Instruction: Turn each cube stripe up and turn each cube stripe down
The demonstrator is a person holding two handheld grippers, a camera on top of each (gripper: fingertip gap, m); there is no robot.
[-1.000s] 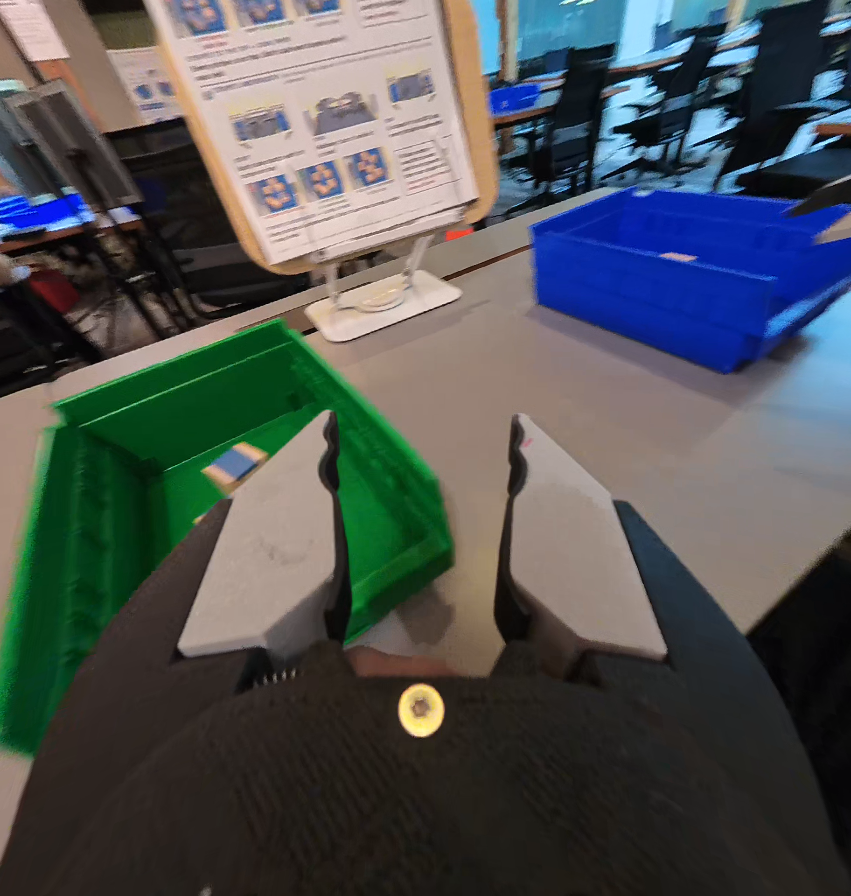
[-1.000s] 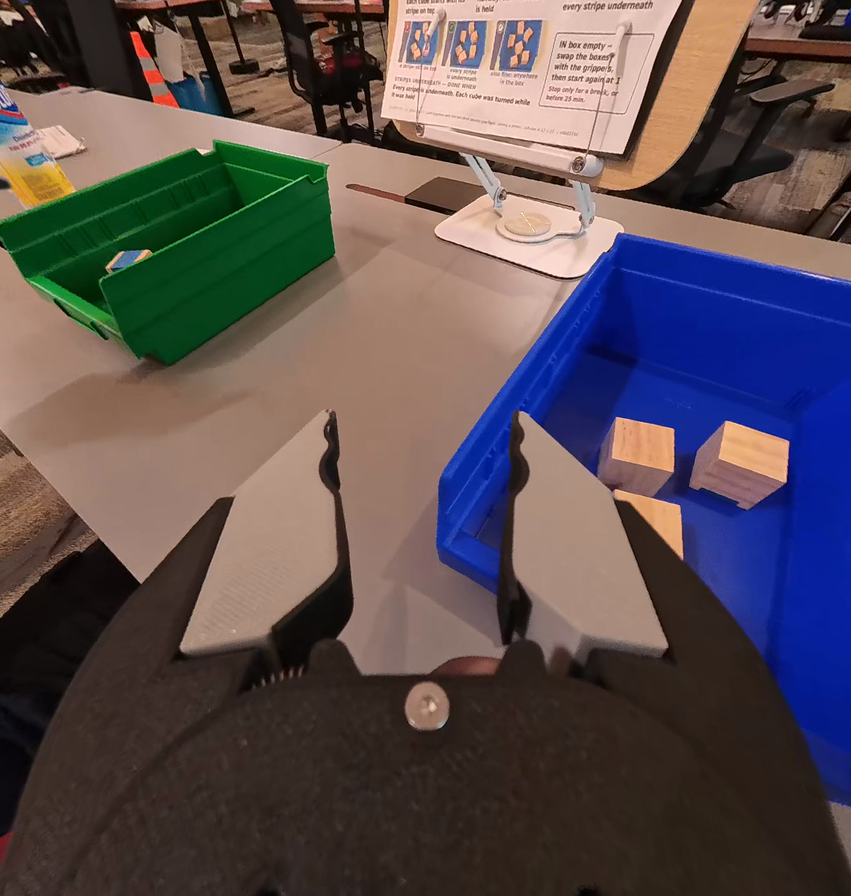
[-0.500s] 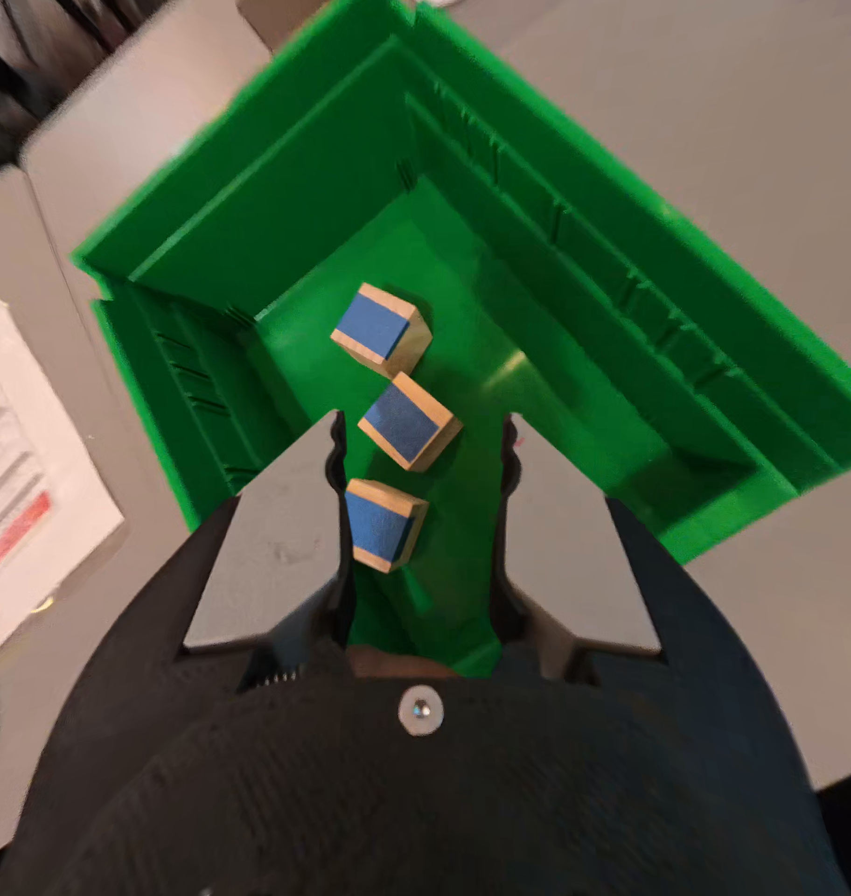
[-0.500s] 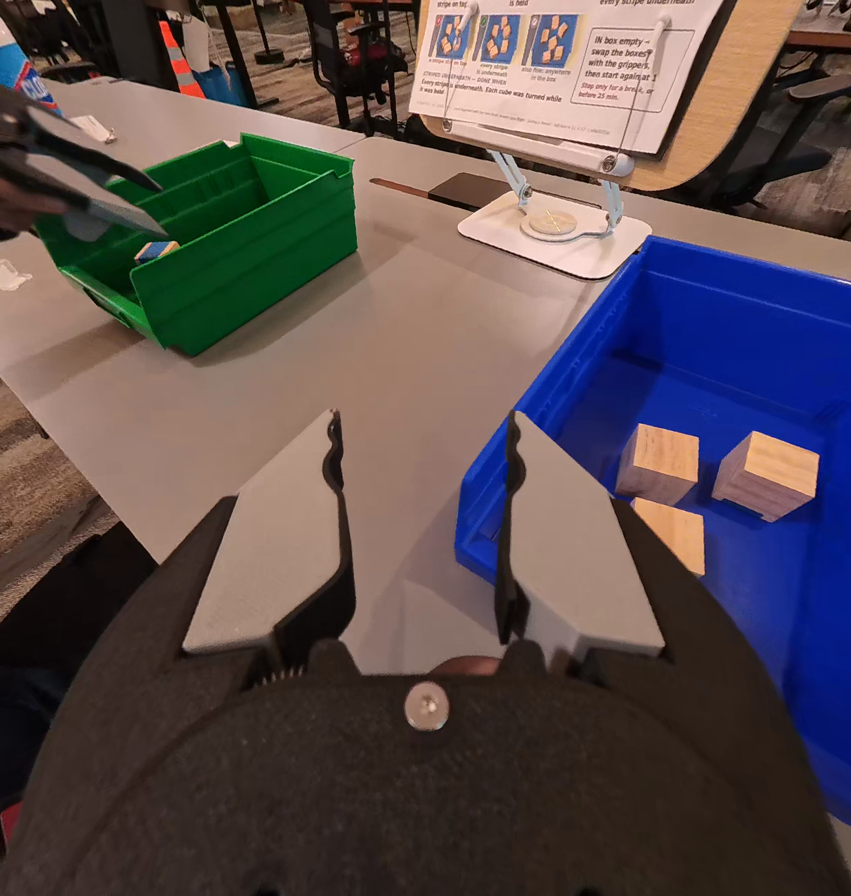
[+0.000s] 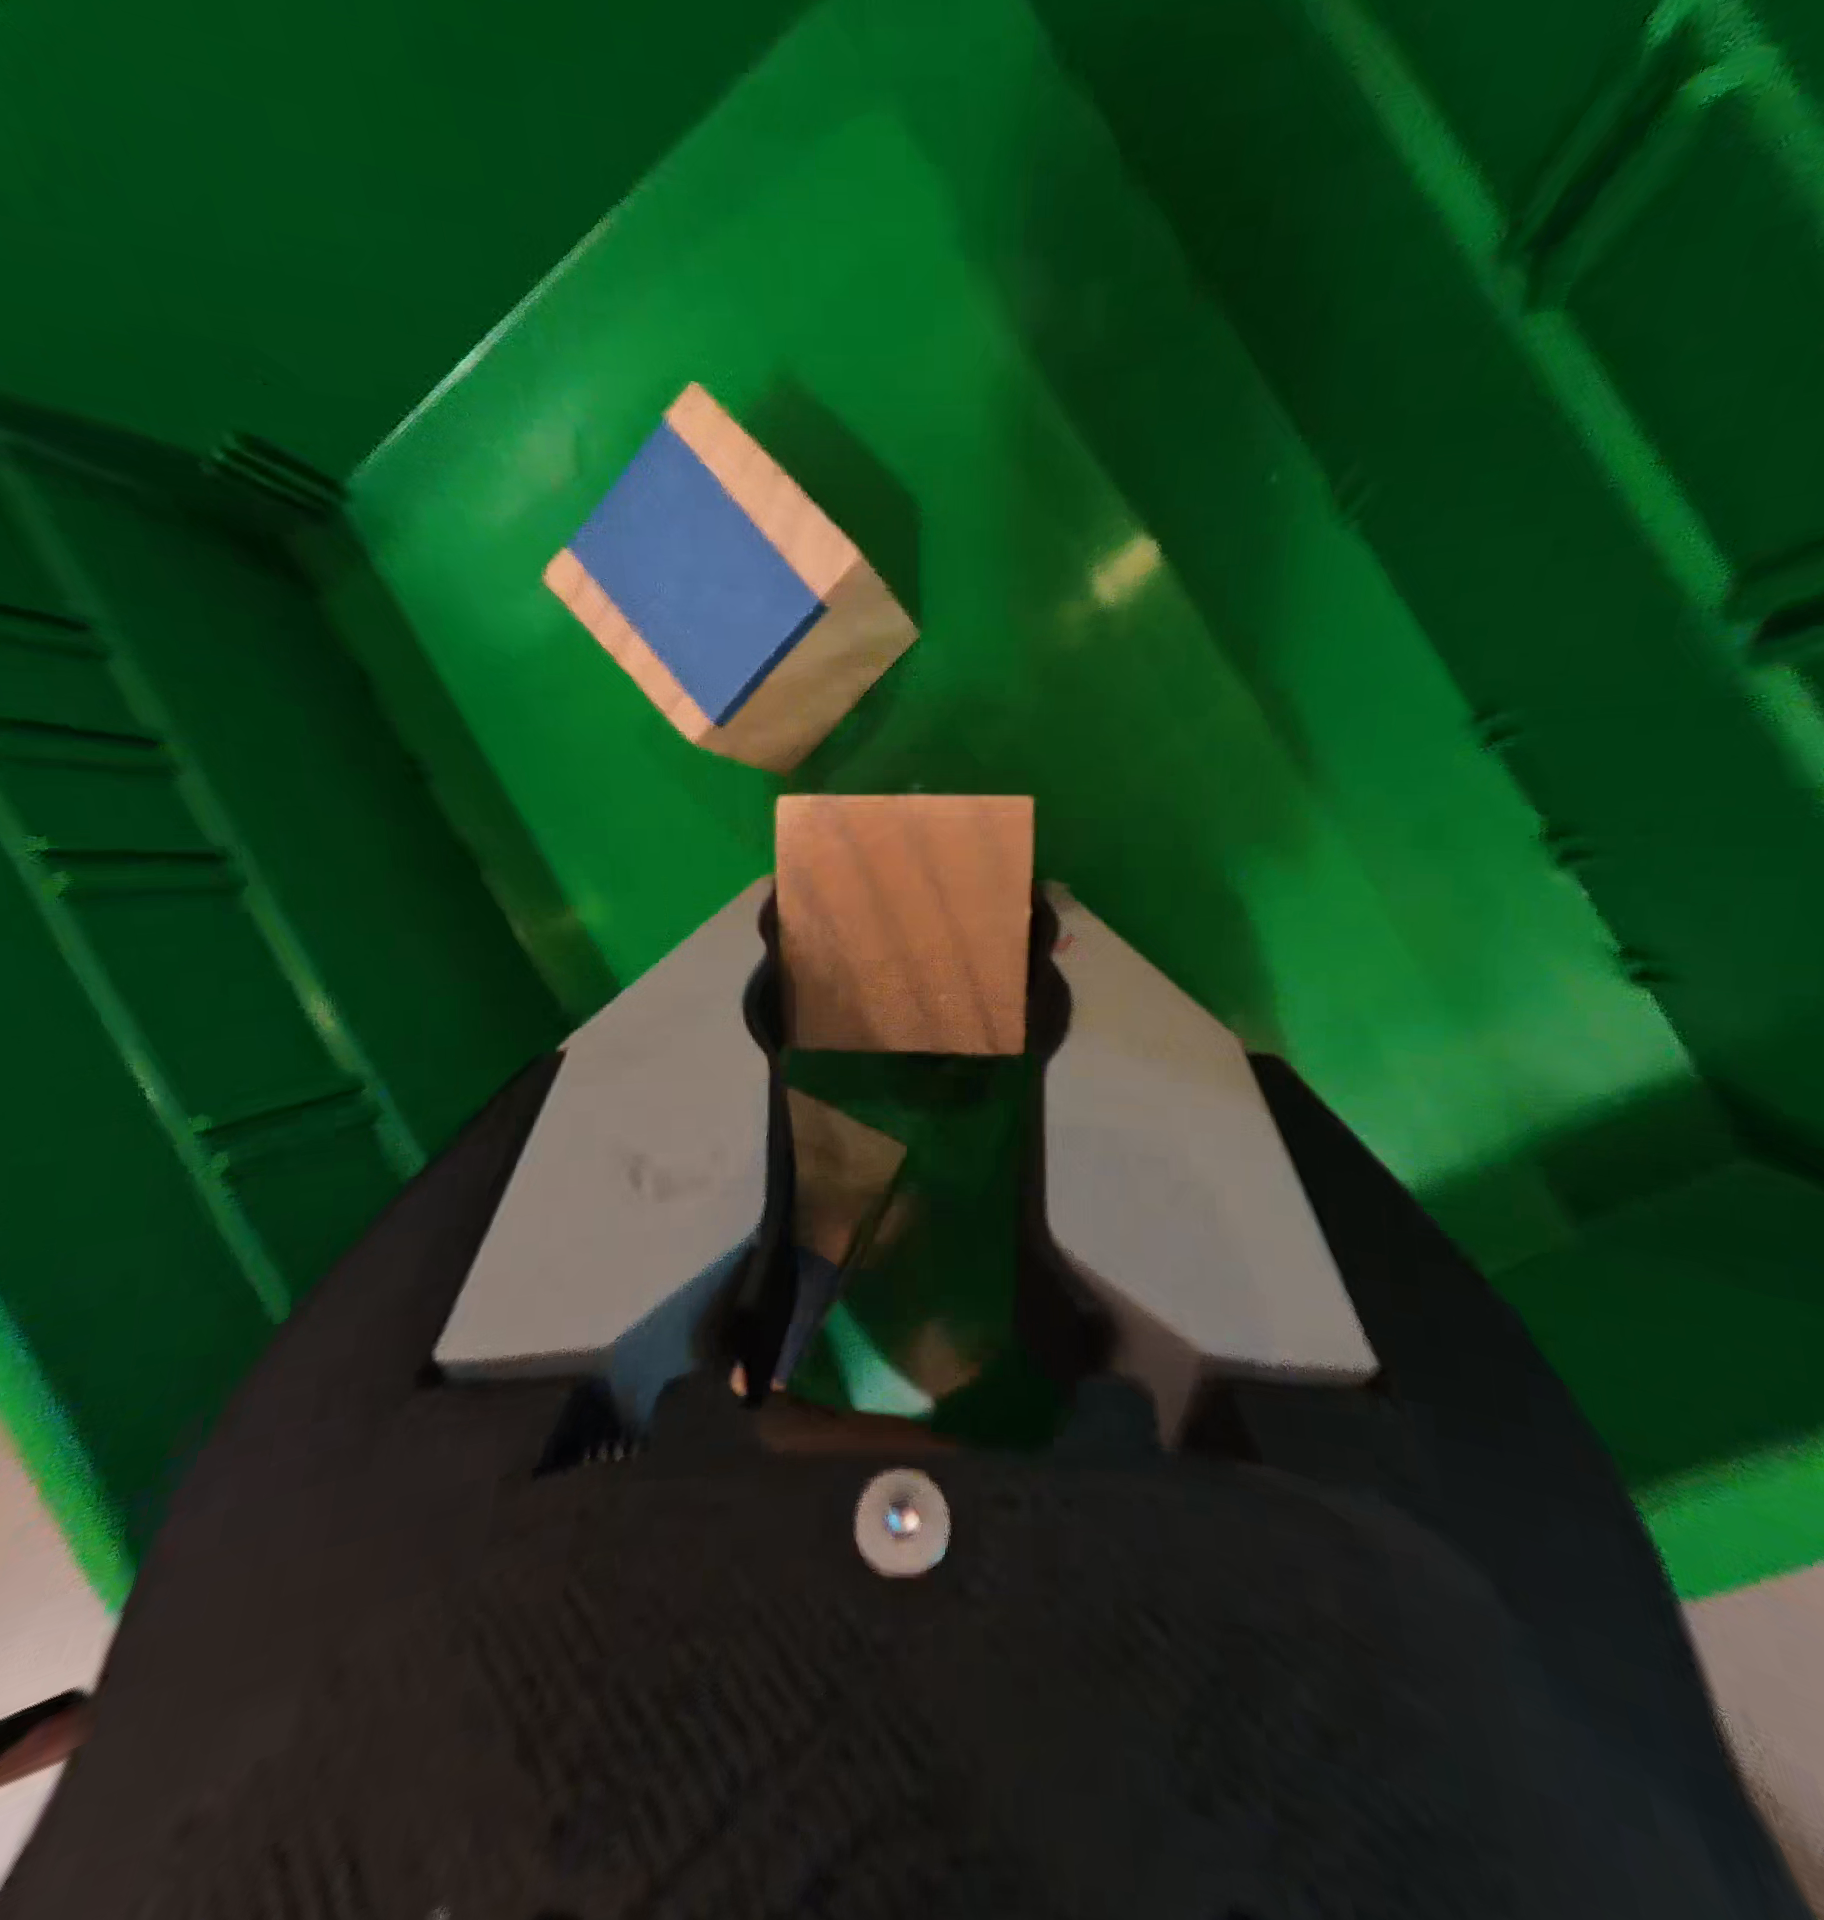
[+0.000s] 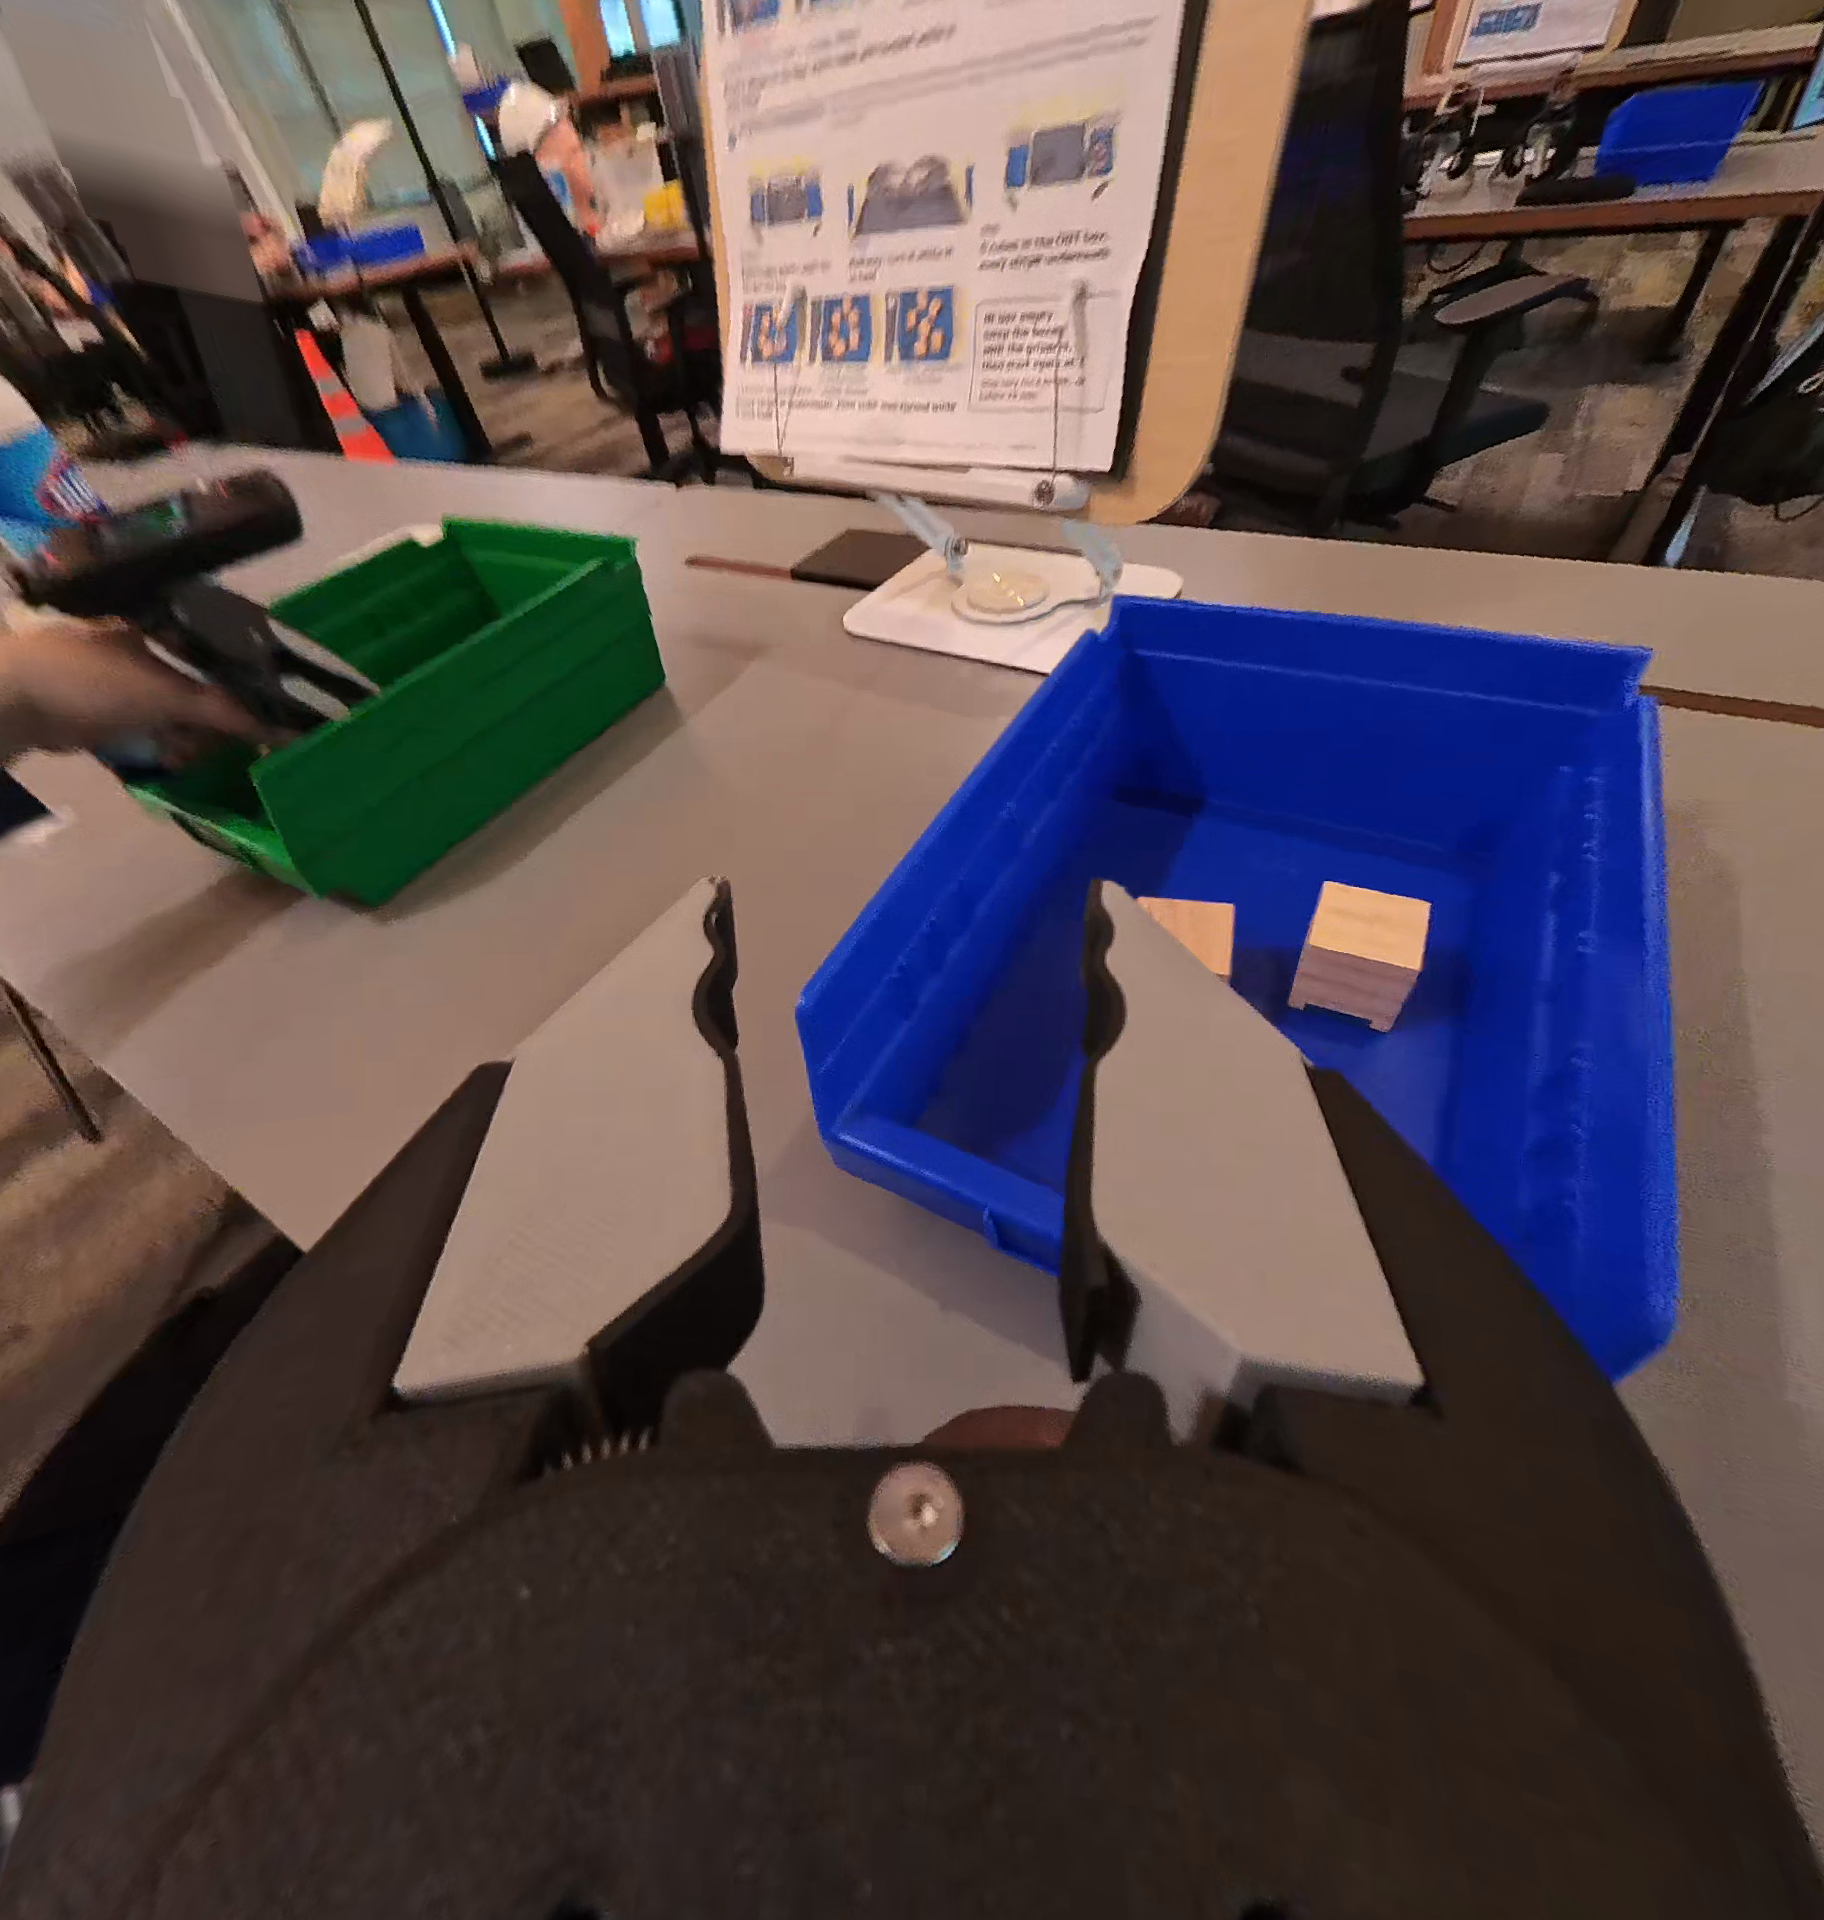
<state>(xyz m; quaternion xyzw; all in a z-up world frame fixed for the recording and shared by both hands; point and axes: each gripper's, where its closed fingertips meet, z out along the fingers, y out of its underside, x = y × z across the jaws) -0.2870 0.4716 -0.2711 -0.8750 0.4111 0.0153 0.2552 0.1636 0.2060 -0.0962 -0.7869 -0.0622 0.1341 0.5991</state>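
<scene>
My left gripper (image 5: 903, 914) is down inside the green bin (image 5: 1303, 520) and shut on a wooden cube (image 5: 903, 925), whose plain wood face shows toward the camera. A second cube (image 5: 721, 582) lies beyond it on the bin floor, blue stripe up. A third cube (image 5: 846, 1174) shows partly below, between the fingers. My right gripper (image 6: 903, 914) is open and empty above the table, at the near left corner of the blue bin (image 6: 1573, 1039). Two plain-topped cubes (image 6: 1360, 951) (image 6: 1194, 930) show in the blue bin. The left gripper (image 6: 264, 644) also shows in the right wrist view.
A white stand with a printed instruction sheet (image 6: 939, 218) stands behind the bins. The green bin (image 6: 472, 707) sits left on the grey table (image 6: 679, 831). A blue-and-white container (image 6: 4, 457) is at the far left. Chairs and desks fill the background.
My left gripper swung from above the table down into the green bin and closed on a cube. My right gripper rose a little and stayed open beside the blue bin.
</scene>
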